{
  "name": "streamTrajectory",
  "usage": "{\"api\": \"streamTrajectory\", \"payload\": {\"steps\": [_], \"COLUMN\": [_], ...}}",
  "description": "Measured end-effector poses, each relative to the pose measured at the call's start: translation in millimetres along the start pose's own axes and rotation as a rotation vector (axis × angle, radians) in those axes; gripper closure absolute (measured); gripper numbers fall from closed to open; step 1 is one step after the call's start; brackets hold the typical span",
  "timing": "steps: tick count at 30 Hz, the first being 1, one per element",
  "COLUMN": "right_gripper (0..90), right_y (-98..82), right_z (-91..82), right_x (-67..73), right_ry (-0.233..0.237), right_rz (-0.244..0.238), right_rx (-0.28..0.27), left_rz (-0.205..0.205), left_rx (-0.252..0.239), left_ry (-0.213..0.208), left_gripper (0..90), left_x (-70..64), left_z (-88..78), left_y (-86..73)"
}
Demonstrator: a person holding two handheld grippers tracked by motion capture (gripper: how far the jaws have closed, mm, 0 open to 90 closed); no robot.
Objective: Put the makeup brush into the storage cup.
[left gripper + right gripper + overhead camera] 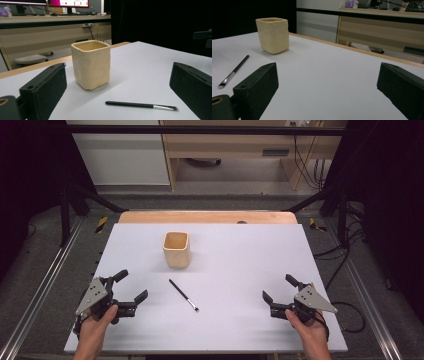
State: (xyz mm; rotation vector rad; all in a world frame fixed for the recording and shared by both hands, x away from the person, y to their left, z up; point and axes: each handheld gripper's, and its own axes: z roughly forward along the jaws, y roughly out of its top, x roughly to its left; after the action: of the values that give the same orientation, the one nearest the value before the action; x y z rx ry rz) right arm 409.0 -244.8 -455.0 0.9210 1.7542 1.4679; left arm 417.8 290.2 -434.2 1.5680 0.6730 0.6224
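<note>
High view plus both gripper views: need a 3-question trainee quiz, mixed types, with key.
1. True or false: the brush lies inside the cup.
2. Which end of the brush points toward the person? A) bristle end B) handle end
3. What does the left gripper hold, and how do the jaws of the right gripper stand?

Key
1. False; it lies flat on the table, apart from the upright cup.
2. A.
3. Nothing; both grippers' jaws stand open over the table.

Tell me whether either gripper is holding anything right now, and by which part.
Nothing is held. The left gripper and right gripper both stand open over the table, apart from the brush and the cup.
</note>
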Motion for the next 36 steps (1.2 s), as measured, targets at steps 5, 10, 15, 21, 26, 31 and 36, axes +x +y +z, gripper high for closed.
{"api": "streamTrajectory", "payload": {"steps": [5,10,15,21,26,31,36], "right_gripper": [4.2,7.3,7.3,6.8,6.5,6.1,5.7], "right_y": [2.2,3.0,4.4,9.0,16.1,22.4,32.3], "right_z": [-0.7,-2.1,-1.0,-0.6,-0.7,0.2,6.7], "right_x": [3.1,6.4,13.2,20.1,25.7,29.4,37.8], "right_ry": [-0.011,-0.014,0.007,0.004,-0.005,-0.004,0.016], "right_rz": [-0.015,-0.021,-0.022,-0.042,-0.077,-0.084,-0.074], "right_rx": [0.015,0.031,0.067,0.086,0.112,0.139,0.186], "left_rz": [0.018,0.021,0.021,0.008,-0.004,0.0,0.023], "left_rx": [0.011,0.01,0.006,-0.009,-0.026,-0.025,-0.014], "left_ry": [-0.004,-0.006,-0.003,0.008,0.018,0.028,0.049], "left_gripper": [0.8,0.8,0.8,0.8,0.9,0.9,0.9], "left_x": [-2.5,-2.2,-2.8,-0.7,2.1,4.0,4.4], "left_z": [0.6,2.3,1.7,1.2,-0.2,-2.2,-5.0], "left_y": [-1.0,-0.9,-0.3,0.3,0.4,0.0,0.5]}}
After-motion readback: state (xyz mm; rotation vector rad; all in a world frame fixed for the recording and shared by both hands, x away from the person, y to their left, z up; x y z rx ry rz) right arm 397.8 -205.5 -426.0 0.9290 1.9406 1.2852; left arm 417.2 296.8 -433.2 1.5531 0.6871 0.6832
